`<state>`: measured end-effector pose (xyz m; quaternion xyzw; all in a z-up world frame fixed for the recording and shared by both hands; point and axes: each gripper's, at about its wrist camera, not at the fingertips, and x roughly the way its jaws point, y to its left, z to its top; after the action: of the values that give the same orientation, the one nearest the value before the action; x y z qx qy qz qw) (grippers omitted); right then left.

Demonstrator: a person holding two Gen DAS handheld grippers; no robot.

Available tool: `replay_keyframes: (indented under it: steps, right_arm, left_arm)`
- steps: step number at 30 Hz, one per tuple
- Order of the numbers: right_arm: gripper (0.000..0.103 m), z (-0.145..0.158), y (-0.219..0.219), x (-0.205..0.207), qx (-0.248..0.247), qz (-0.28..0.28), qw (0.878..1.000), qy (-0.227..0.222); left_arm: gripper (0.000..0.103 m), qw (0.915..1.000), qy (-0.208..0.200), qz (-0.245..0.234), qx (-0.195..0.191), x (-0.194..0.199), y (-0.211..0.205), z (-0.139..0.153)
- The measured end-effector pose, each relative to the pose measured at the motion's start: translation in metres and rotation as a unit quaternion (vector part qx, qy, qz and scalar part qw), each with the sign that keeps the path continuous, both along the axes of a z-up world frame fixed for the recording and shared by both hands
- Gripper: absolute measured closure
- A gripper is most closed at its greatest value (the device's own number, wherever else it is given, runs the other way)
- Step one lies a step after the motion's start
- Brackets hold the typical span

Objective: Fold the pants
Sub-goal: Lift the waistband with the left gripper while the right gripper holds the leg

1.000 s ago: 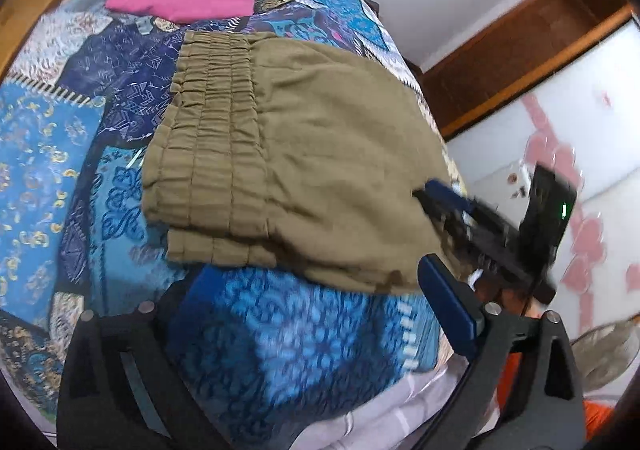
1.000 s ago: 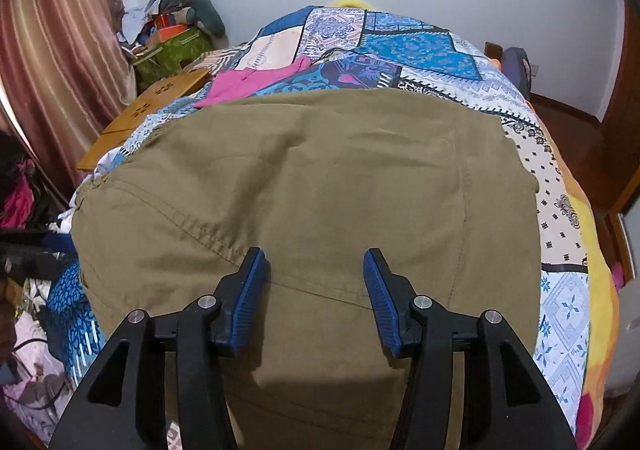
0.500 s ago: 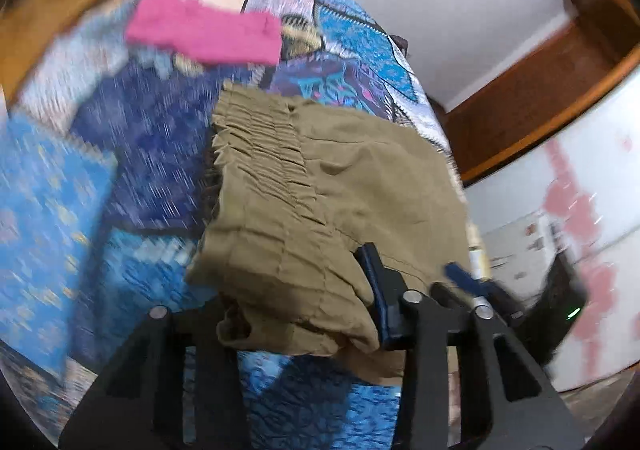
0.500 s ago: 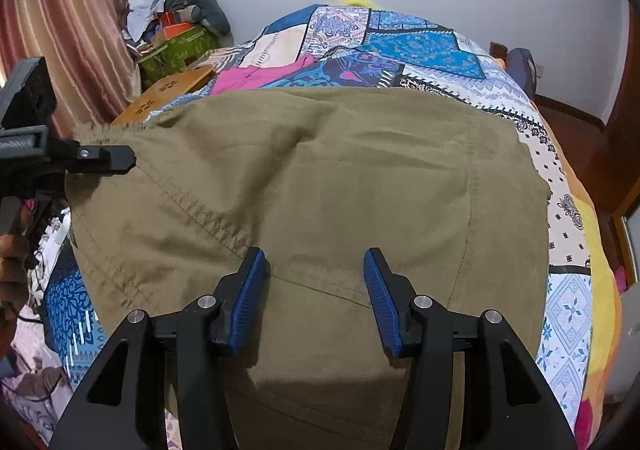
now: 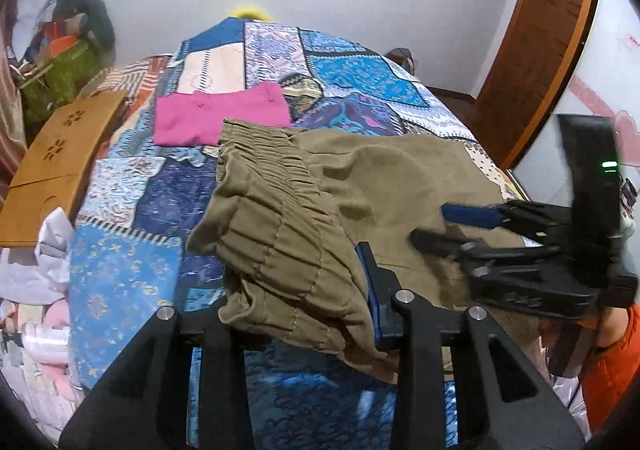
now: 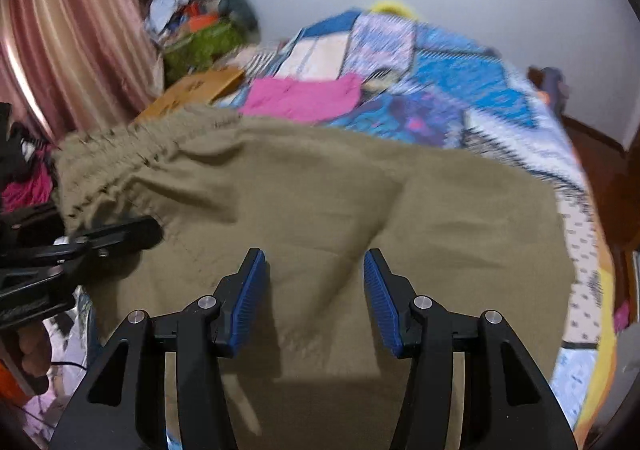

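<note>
Olive pants [image 5: 380, 178] lie folded on a patchwork bedspread [image 5: 132, 270]. Their gathered waistband [image 5: 272, 186] is bunched up and raised off the bed. My left gripper [image 5: 296, 274] has that waistband corner between its fingers, jaws closing and pressing on the cloth. In the right wrist view the left gripper [image 6: 120, 234] reaches in from the left at the pants' [image 6: 360, 190] edge. My right gripper [image 6: 314, 262] hovers over the pants' near side, jaws apart, nothing pinched. The right gripper [image 5: 444, 228] also shows at the pants' right edge.
A folded pink garment [image 5: 220, 116] lies farther back on the bed. A wooden board [image 5: 60, 158] and a pile with a green bag [image 5: 64, 78] stand at the left. A wooden door [image 5: 540, 50] is at the right, a pink curtain [image 6: 60, 30] at far left.
My left gripper went from wide open near the bed to closed on the waistband, then lifted and tilted upward. The right gripper slid sideways over the pants, still open.
</note>
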<state>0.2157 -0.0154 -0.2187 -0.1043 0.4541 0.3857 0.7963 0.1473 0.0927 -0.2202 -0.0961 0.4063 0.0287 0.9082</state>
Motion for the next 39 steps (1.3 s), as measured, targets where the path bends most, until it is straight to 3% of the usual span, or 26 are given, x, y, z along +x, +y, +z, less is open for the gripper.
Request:
replay_keyframes:
  steps: [3, 8, 17, 24, 27, 31, 39]
  right_arm:
    - [0.055, -0.015, 0.019, -0.002, -0.014, 0.03, 0.999, 0.031]
    - [0.056, -0.005, 0.012, -0.009, -0.008, 0.028, 0.999, 0.016]
    - [0.055, 0.017, -0.085, -0.022, 0.02, -0.062, 0.998, -0.016]
    - [0.049, 0.003, -0.162, -0.026, -0.007, -0.141, 0.99, -0.016]
    - [0.049, -0.01, -0.183, -0.026, -0.005, -0.163, 0.987, 0.007]
    - [0.049, -0.03, -0.185, -0.029, -0.016, -0.167, 0.985, 0.029]
    - [0.046, -0.036, -0.196, -0.031, 0.018, -0.179, 0.983, 0.038]
  left_arm:
    - [0.07, 0.9999, 0.002, 0.005, 0.014, -0.006, 0.005, 0.001]
    - [0.07, 0.9997, -0.003, 0.001, 0.024, -0.008, 0.003, 0.007]
    - [0.07, 0.9958, -0.05, -0.032, 0.069, -0.005, -0.034, 0.042]
    - [0.072, 0.9879, -0.088, -0.074, 0.104, 0.0, -0.073, 0.071]
    - [0.073, 0.983, -0.097, -0.099, 0.121, 0.004, -0.095, 0.078]
    - [0.075, 0.9817, -0.095, -0.121, 0.112, 0.012, -0.114, 0.079]
    - [0.078, 0.9796, -0.08, -0.165, 0.083, 0.027, -0.153, 0.07]
